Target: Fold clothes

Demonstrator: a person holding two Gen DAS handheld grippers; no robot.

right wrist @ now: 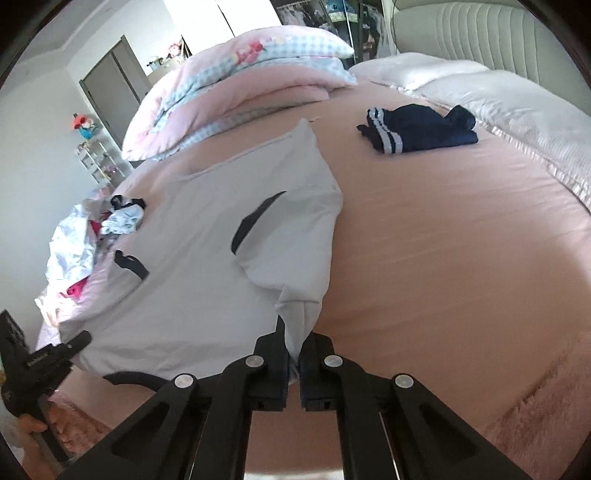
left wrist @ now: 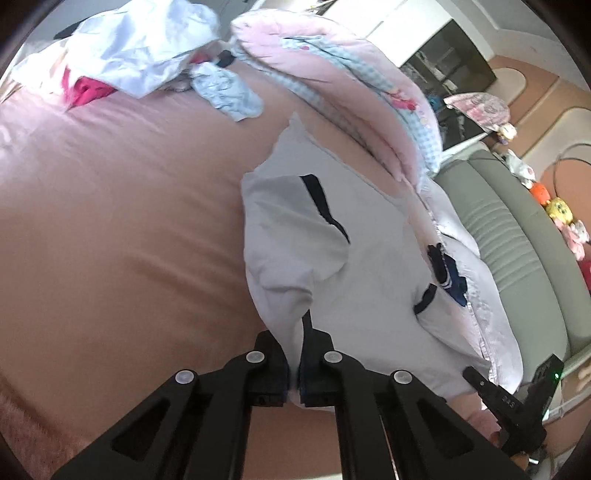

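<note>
Pale grey shirt with dark trim spread on the pink bed, near edge lifted at two corners. Left gripper clamped shut on the shirt's near left corner, cloth bunched between the black fingers. Right gripper likewise pinched tight on the near right corner, fabric rising in a peak into the fingers. In the left wrist view, right gripper seen at the lower right edge; in the right wrist view, left gripper at the lower left, with a hand below it.

Dark sleeve bands on the shirt front, one sleeve folded across the chest. Folded navy garment with white stripes far right on the bed, apart from the shirt, close to the white pillows. Pile of unfolded clothes, white, light blue and bright pink, at the far left. Pink and blue checked quilt heaped beyond the shirt. Padded headboard behind the pillows.
</note>
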